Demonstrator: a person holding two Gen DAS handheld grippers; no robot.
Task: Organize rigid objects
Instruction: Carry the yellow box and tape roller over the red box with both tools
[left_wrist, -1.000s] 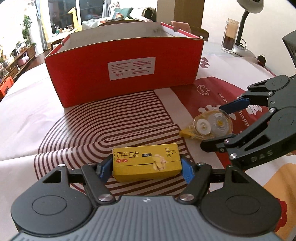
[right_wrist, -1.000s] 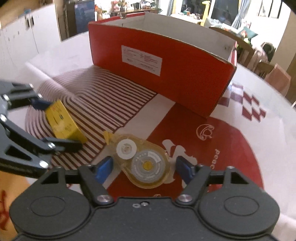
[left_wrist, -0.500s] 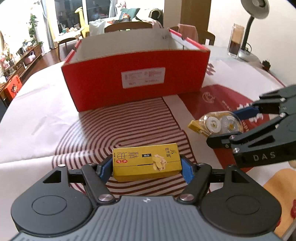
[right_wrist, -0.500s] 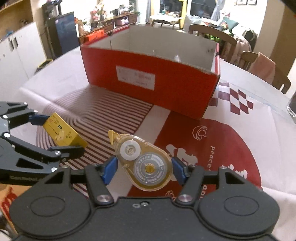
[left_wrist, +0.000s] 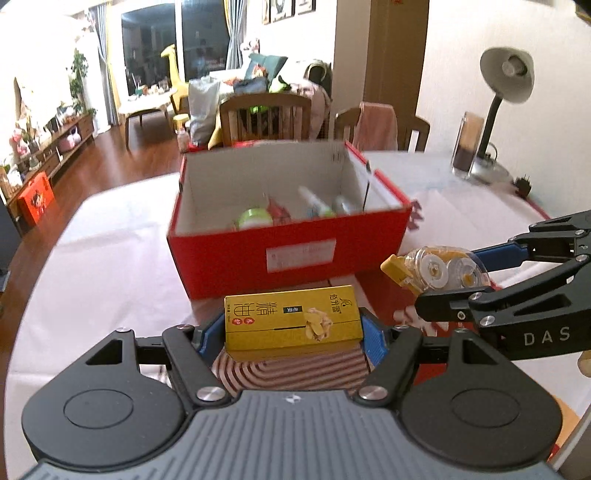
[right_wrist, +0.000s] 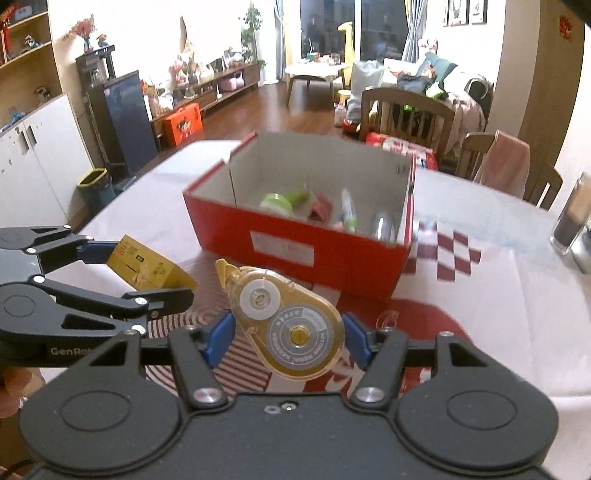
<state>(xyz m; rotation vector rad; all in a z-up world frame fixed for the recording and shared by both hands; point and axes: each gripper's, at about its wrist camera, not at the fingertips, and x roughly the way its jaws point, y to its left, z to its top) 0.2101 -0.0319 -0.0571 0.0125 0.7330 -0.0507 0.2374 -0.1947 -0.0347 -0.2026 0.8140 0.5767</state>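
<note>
My left gripper (left_wrist: 292, 334) is shut on a yellow carton (left_wrist: 291, 317), gripped by its ends and held above the striped tablecloth. To its right, my right gripper (right_wrist: 288, 338) is shut on a clear yellow correction-tape dispenser (right_wrist: 291, 325), which is also off the table. In the left wrist view the dispenser (left_wrist: 439, 271) shows between the other gripper's fingers. The carton (right_wrist: 147, 267) appears at the left of the right wrist view. Just beyond both stands an open red cardboard box (left_wrist: 295, 254) (right_wrist: 295, 251) holding a green tape roll (right_wrist: 275, 203), pens and a red item.
A desk lamp (left_wrist: 506, 77) and a glass jar (left_wrist: 467, 147) stand at the table's far right. Wooden chairs (right_wrist: 406, 110) line the far edge behind the box. White tablecloth lies to the left of the box.
Both grippers have risen with their objects. The right jaws closed on the dispenser and lifted it off the cloth. The box's inside has come into view.
</note>
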